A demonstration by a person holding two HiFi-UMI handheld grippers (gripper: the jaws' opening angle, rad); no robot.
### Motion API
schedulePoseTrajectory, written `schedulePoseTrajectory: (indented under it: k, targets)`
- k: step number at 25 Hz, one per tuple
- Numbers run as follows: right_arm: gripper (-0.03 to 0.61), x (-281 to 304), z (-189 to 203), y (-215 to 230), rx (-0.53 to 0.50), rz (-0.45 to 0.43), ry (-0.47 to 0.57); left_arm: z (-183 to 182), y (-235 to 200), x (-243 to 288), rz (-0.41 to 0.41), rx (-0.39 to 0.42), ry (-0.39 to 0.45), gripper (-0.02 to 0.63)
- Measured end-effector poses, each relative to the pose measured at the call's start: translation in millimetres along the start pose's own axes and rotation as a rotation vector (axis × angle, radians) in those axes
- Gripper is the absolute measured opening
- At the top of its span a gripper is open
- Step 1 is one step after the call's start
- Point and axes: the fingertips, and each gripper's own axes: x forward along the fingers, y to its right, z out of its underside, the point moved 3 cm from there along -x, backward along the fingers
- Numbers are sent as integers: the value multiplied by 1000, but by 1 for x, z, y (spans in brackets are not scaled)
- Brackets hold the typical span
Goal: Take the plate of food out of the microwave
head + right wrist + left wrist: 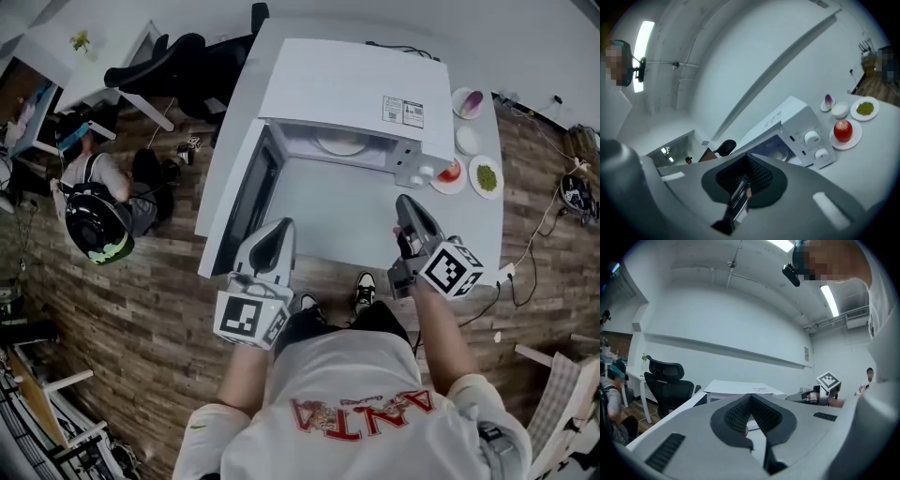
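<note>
The microwave (375, 94) sits at the back of the white surface (356, 225) with its opening turned toward the person. Its door (246, 202) is swung out to the left and stands edge-on along the left rim of the surface. Inside the cavity the plate (342, 144) lies flat on the floor of the oven. It is round, so it has no long axis to speak of, and only its near arc shows under the roof of the cavity. What is on it cannot be made out. The left gripper (284, 225) hangs over the near edge of the surface just beside the open door, its jaws pressed together on nothing. The right gripper (403, 200) is held near the control panel with its jaws likewise closed and empty, aimed toward the opening. To the right of the microwave, just beside its knobs, is a red apple (451, 173) on a small plate. A plate of green food (486, 176), a white bowl (467, 141) and a dish with something purple (469, 101) are nearby.
</note>
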Motion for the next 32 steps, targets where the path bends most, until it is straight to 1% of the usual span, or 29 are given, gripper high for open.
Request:
schedulePoseTrajectory:
  k: [3, 7, 10, 15, 18, 21, 23, 24, 28, 32]
  targets:
    - [0, 24, 23, 18, 153, -16, -35, 1, -2, 9, -18, -2, -9, 8]
    - [0, 63, 50, 40, 316, 9, -50, 16, -5, 13, -59, -31, -21, 8]
    - [0, 88, 63, 59, 439, 46, -24, 26, -9, 16, -63, -45, -43, 8]
    - [0, 120, 80, 81, 573, 91, 34, 33, -12, 23, -42, -54, -60, 8]
    - [15, 136, 92, 96, 659, 120, 68, 32, -16, 26, -35, -64, -57, 8]
    - [23, 152, 98, 113, 723, 145, 110, 34, -20, 31, -20, -63, -60, 8]
    - [44, 162, 101, 122, 757, 157, 128, 37, -23, 35, -13, -60, -65, 8]
    - [44, 167, 102, 126, 772, 164, 135, 39, -25, 37, -12, -62, -69, 8]
    - [44, 182, 107, 139, 814, 196, 153, 42, -30, 40, -12, -71, -79, 8]
    - [44, 191, 109, 148, 844, 210, 170, 44, -28, 41, 15, -69, -93, 8]
